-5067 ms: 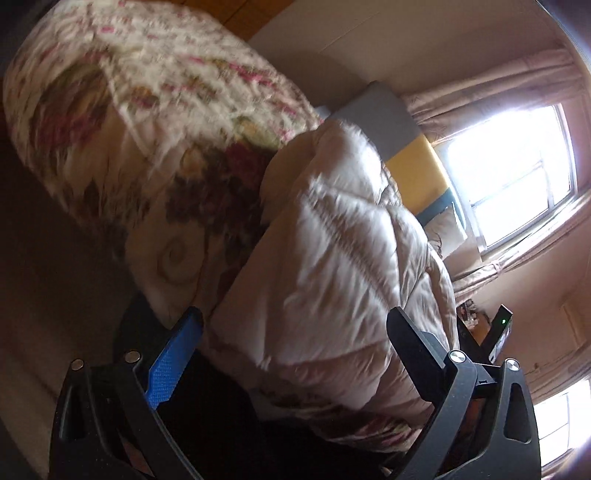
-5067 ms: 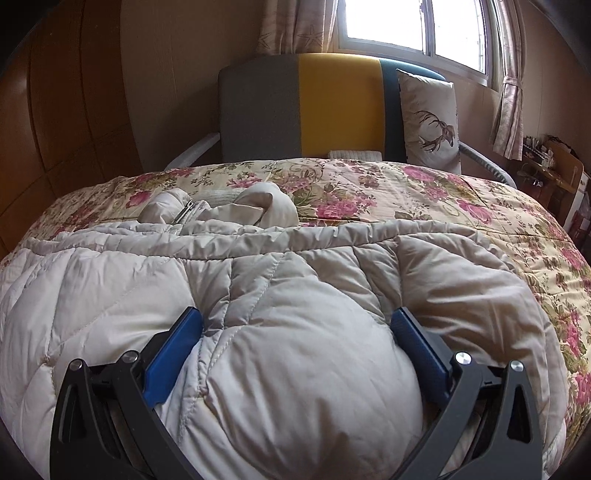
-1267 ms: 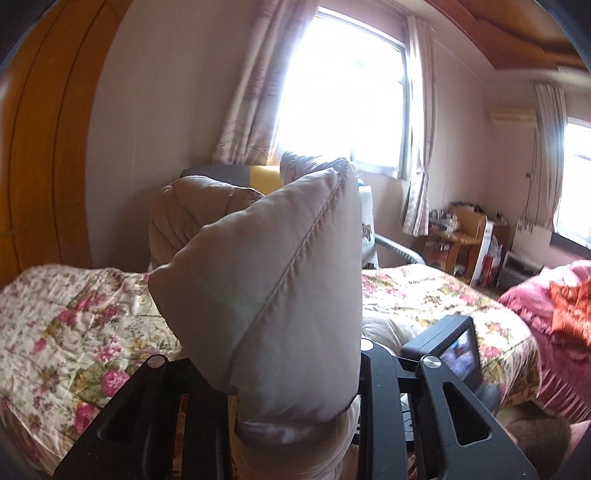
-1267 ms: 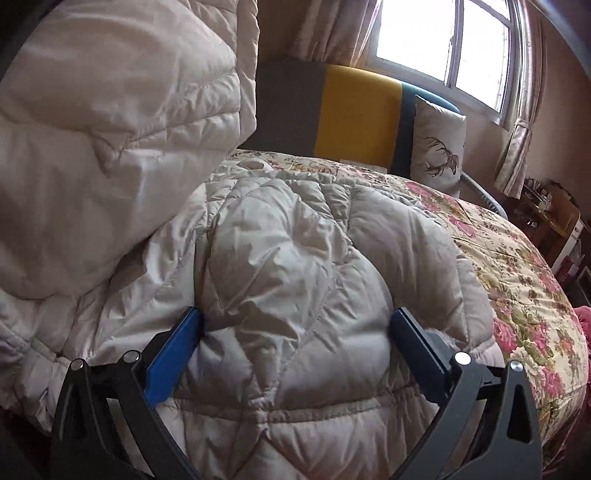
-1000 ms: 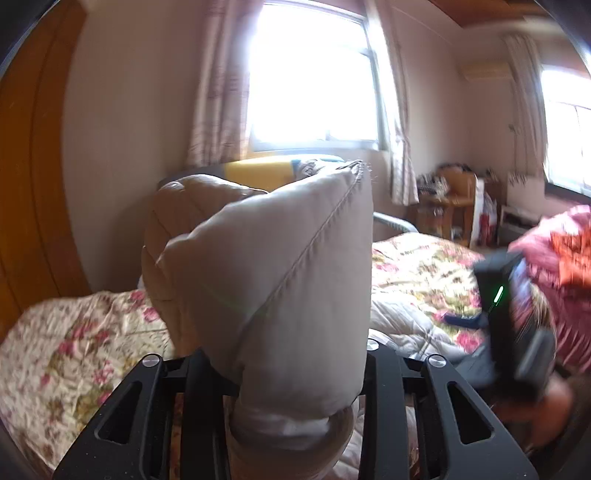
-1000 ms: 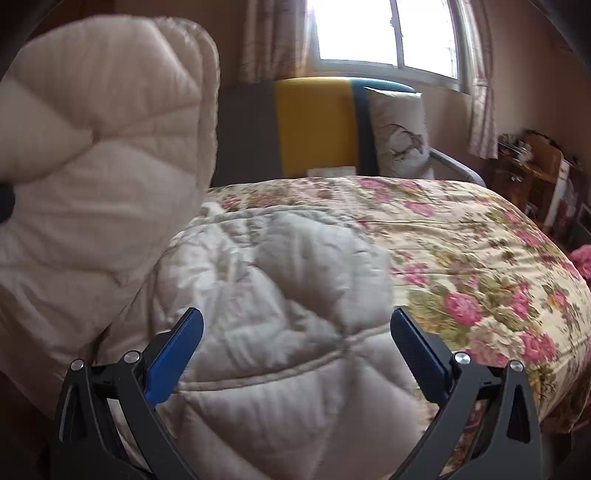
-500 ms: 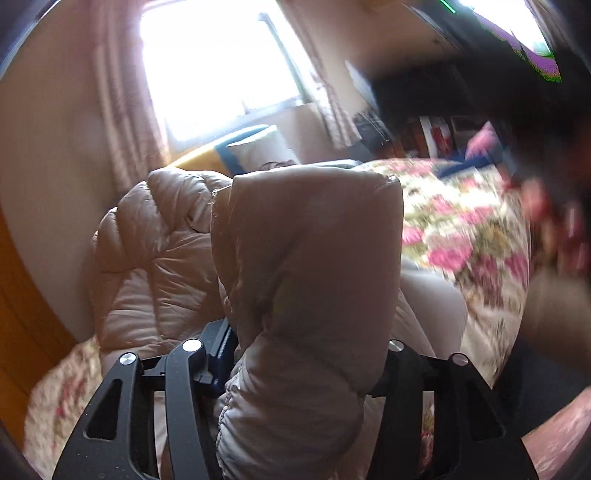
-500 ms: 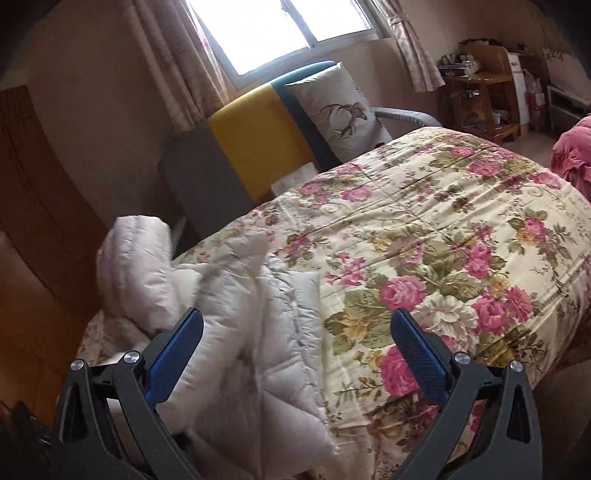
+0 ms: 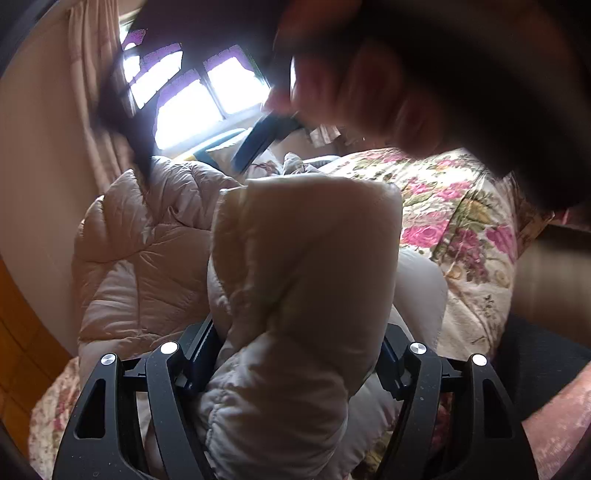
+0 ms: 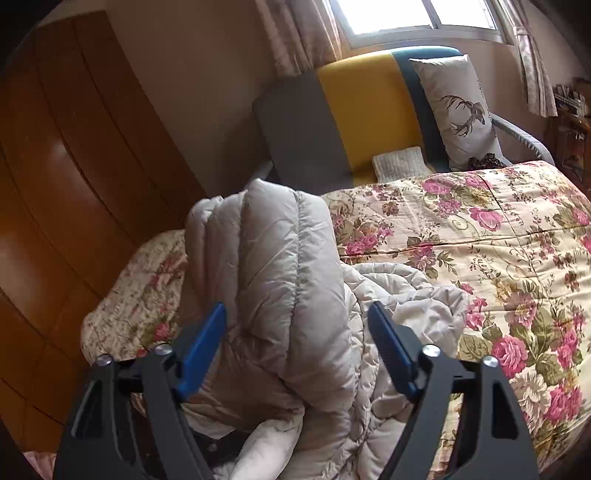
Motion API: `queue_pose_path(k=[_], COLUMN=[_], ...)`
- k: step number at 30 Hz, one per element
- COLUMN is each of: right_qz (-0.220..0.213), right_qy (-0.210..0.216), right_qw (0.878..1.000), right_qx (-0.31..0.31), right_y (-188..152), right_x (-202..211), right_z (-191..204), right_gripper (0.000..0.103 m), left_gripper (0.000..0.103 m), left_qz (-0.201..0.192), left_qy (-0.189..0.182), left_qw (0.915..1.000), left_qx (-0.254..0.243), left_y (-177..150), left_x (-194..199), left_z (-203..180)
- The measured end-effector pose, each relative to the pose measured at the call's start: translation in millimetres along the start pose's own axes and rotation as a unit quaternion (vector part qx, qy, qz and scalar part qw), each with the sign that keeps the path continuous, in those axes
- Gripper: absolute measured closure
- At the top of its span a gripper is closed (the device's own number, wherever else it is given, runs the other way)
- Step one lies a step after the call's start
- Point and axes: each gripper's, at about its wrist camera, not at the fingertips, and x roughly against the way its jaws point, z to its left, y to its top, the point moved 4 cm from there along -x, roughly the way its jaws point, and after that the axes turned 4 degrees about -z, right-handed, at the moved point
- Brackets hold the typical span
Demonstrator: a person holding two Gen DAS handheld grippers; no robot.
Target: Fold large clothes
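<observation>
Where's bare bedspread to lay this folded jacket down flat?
Free: the floral bedspread right of the puffer jacket, up to the deer pillow. Crowded: the wardrobe side, where the jacket is bunched between the closing right gripper and opening left gripper.

Both cams sit right behind their own tool and look out along its two fingers, tilted down toward the bed. The left one is super close up: a fold of the puffy beige quilted down coat (image 9: pixel 303 280) fills the middle, with the cream bedspread printed with pink roses (image 9: pixel 454 221) off to the right and the bright window (image 9: pixel 192 107) up top, half blocked by a blurry hand (image 9: pixel 354 92). The right one sits a bit further back, facing the grey, yellow and teal headboard (image 10: pixel 354 110). Shared bits: the same coat (image 10: pixel 280 280), the bedspread (image 10: pixel 480 243) and the window (image 10: pixel 413 14).
</observation>
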Motion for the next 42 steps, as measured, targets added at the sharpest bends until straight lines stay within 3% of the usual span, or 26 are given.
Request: queue_pose_path(k=[1,2,6,9,11,13,14,15,16,19,20,21,24,26,29,31,34,38,40,42], right_qz=[0.009,0.012,-0.002,-0.015,-0.022,-0.034,-0.042,-0.054,-0.071,-0.135,-0.147,-0.151,-0.118,-0.077,-0.044,-0.043,-0.034,-0.027,-0.026,-0.027], right_qy=[-0.003,-0.003,0.003,0.009,0.012,0.027,0.033,0.034,0.034,0.03,0.018,0.002,-0.037,-0.038,0.005,0.035,0.07,0.079,0.071,0.065], right_qw=[1.0,1.0,1.0,0.999,0.999,0.998,0.998,0.997,0.995,0.984,0.98,0.976,0.976,0.982,0.991,0.992,0.993,0.993,0.992,0.992], right_qx=[0.005,0.006,-0.011,-0.031,-0.039,-0.042,-0.044,-0.051,-0.063,-0.116,-0.136,-0.155,-0.178,-0.169,-0.126,-0.113,-0.092,-0.082,-0.1,-0.106], right_y=[-1.6,-3.8,-15.2,-25.5,-35.0,-43.5,-46.9,-49.6,-51.1,-58.3,-62.5,-67.6,-82.3,-88.5,-84.5,-75.2,-66.6,-66.6,-73.4,-81.2], right_x=[-7.6,-12.4,-11.4,-3.6,1.1,5.5,9.6,16.2,25.5,59.8,68.7,74.7,70.2,52.3,19.0,0.7,-22.4,-31.7,-29.2,-26.5], right_z=[0.9,0.9,-7.0,-16.2,-17.0,-16.9,-17.1,-19.1,-22.6,-48.3,-61.0,-74.6,-103.0,-105.4,-86.4,-75.2,-59.4,-65.0,-78.3,-88.0], right_gripper=[0.062,0.068,0.079,0.084,0.085,0.083,0.074,0.067,0.053,0.051,0.052,0.053,0.063,0.066,0.074,0.076,0.08,0.079,0.073,0.073], left_gripper=[0.034,0.033,0.021,0.018,0.018,0.013,0.013,0.013,0.013,0.014,0.014,0.014,0.014,0.014,0.014,0.014,0.015,0.015,0.015,0.015], left_qz=[-0.003,-0.01,-0.026,-0.044,-0.056,-0.061,-0.048,-0.03,-0.009,0.014,0.009,0.006,0.01,0.007,-0.01,-0.015,-0.017,-0.02,-0.019,-0.022], left_qy=[-0.017,-0.035,-0.118,-0.126,-0.1,-0.038,0.026,0.066,0.092,0.109,0.111,0.106,0.09,0.068,0.018,-0.013,-0.023,-0.025,-0.023,-0.029], left_qw=[0.9998,0.999,0.9843,0.9688,0.9591,0.9478,0.94,0.9329,0.9232,0.8828,0.8731,0.8686,0.8759,0.8795,0.8765,0.8807,0.8898,0.8857,0.8951,0.9098], left_qx=[0.012,0.027,0.129,0.209,0.259,0.311,0.337,0.353,0.373,0.457,0.475,0.484,0.474,0.471,0.481,0.473,0.455,0.463,0.445,0.414], left_y=[1.9,3.5,4.5,-0.8,-5.7,-13.7,-22.2,-29.4,-39.1,-69.0,-75.0,-78.7,-81.3,-78.6,-71.5,-65.0,-56.2,-51.8,-43.0,-25.8], left_x=[5.5,13.2,50.1,68.2,69.2,58.4,44.5,31.6,19.6,-4.6,-6.3,-11.4,-18.8,-28.0,-38.1,-46.1,-53.1,-53.8,-56.8,-59.6], left_z=[6.1,14.0,60.1,106.3,142.8,187.4,214.5,230.5,246.5,284.6,291.1,292.5,284.6,280.9,271.6,261.7,253.3,250.9,244.3,230.3])
